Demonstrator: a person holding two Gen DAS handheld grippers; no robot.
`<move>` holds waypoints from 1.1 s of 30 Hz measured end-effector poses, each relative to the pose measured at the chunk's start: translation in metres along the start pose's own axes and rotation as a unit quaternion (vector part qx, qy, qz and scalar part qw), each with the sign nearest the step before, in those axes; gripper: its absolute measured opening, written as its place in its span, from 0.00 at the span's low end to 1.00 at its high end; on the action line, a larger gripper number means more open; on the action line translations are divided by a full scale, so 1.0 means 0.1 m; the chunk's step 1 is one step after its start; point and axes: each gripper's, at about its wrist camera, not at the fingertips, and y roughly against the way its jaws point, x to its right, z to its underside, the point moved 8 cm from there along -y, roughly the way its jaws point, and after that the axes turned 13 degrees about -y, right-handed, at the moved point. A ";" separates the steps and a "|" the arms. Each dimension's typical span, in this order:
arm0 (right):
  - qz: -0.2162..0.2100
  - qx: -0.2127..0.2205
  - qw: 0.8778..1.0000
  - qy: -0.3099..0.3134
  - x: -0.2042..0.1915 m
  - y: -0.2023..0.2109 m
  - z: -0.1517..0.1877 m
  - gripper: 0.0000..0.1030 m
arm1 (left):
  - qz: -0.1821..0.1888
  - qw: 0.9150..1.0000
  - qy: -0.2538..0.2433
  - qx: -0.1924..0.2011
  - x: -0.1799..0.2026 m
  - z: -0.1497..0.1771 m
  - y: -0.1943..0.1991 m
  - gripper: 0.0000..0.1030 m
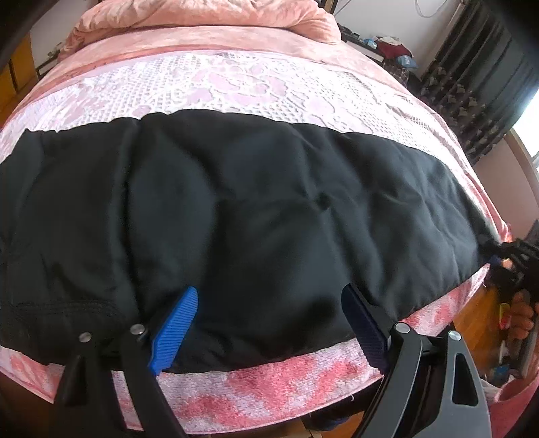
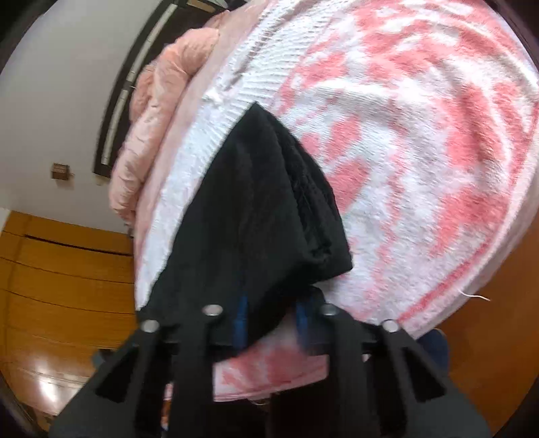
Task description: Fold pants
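Observation:
Black pants (image 1: 235,209) lie spread across a pink and white bedspread (image 1: 269,380). My left gripper (image 1: 269,300) is open, its blue fingers (image 1: 175,326) resting over the pants' near edge, holding nothing. My right gripper shows at the far right of the left wrist view (image 1: 505,259), at the pants' end. In the right wrist view the pants' end (image 2: 256,209) hangs between the right gripper's blue pads (image 2: 273,320), which stand apart with cloth draped over them; whether they pinch it is unclear.
A pink quilt (image 1: 209,17) is heaped at the bed's far end. Dark curtains (image 1: 478,77) and a cluttered stand (image 1: 387,47) stand at the right. Wooden floor (image 2: 50,269) lies beside the bed.

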 end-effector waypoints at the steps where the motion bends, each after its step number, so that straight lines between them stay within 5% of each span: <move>1: -0.003 0.003 1.000 0.012 -0.09 0.03 -0.01 0.13 | -0.001 1.000 0.001 0.003 -0.01 -0.01 0.02 0.85; 6: -0.041 0.029 0.996 0.077 -0.67 0.34 -0.13 0.11 | -0.021 0.999 0.011 0.042 -0.15 -0.14 0.21 0.85; 9: -0.027 0.069 0.992 0.106 -0.82 0.56 -0.28 0.10 | -0.028 0.998 0.014 0.046 -0.22 -0.16 0.21 0.85; 12: 0.023 0.086 0.993 0.077 -0.55 0.56 -0.47 0.10 | -0.022 0.999 0.025 0.021 -0.27 -0.08 0.00 0.85; 15: 0.105 0.057 0.992 0.029 0.02 0.28 -0.56 0.10 | -0.037 0.999 0.003 0.001 -0.26 -0.01 -0.23 0.87; 19: 0.099 0.058 0.993 0.013 0.16 0.26 -0.51 0.10 | -0.026 1.000 0.008 0.006 -0.26 -0.04 -0.18 0.88; 25: 0.072 0.106 0.983 0.136 -0.76 0.59 -0.27 0.11 | -0.008 0.997 0.049 0.053 -0.50 -0.08 0.29 0.88; 29: 0.048 0.119 0.962 0.243 -1.57 0.60 0.14 0.11 | -0.036 0.995 0.048 0.081 -0.77 0.01 0.66 0.88; 33: 0.008 0.085 0.943 0.320 -2.28 0.32 0.69 0.11 | -0.072 0.990 0.077 0.095 -1.22 0.21 0.95 0.88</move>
